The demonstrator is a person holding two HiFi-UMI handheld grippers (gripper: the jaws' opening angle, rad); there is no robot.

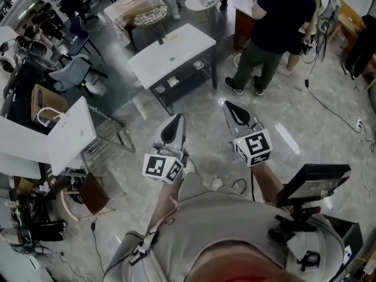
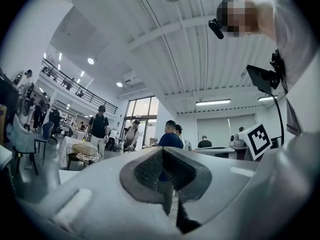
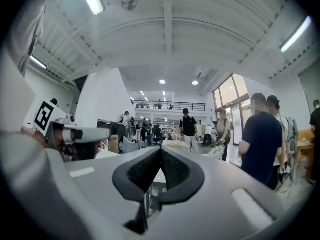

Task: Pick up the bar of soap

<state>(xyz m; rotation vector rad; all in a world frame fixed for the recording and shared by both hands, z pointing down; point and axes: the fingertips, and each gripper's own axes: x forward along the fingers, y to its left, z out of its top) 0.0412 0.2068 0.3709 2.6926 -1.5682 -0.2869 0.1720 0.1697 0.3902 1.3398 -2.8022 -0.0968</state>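
Observation:
No bar of soap can be made out in any view. In the head view both grippers are held up in front of my chest over the grey floor, side by side and pointing forward. My left gripper (image 1: pixel 176 118) has its dark pads pressed together with nothing between them. My right gripper (image 1: pixel 228 104) is likewise shut and empty. In the left gripper view the left gripper (image 2: pixel 162 152) points out into the hall, pads meeting at the tip. The right gripper (image 3: pixel 160 152) shows the same in the right gripper view.
A white table (image 1: pixel 170 54) stands a few steps ahead with small items on its lower shelf. A person in a dark shirt (image 1: pixel 273 22) stands at the far right. A white board (image 1: pixel 70 134) and wire rack (image 1: pixel 103 148) lie left; a screen on a stand (image 1: pixel 311 184) is close right.

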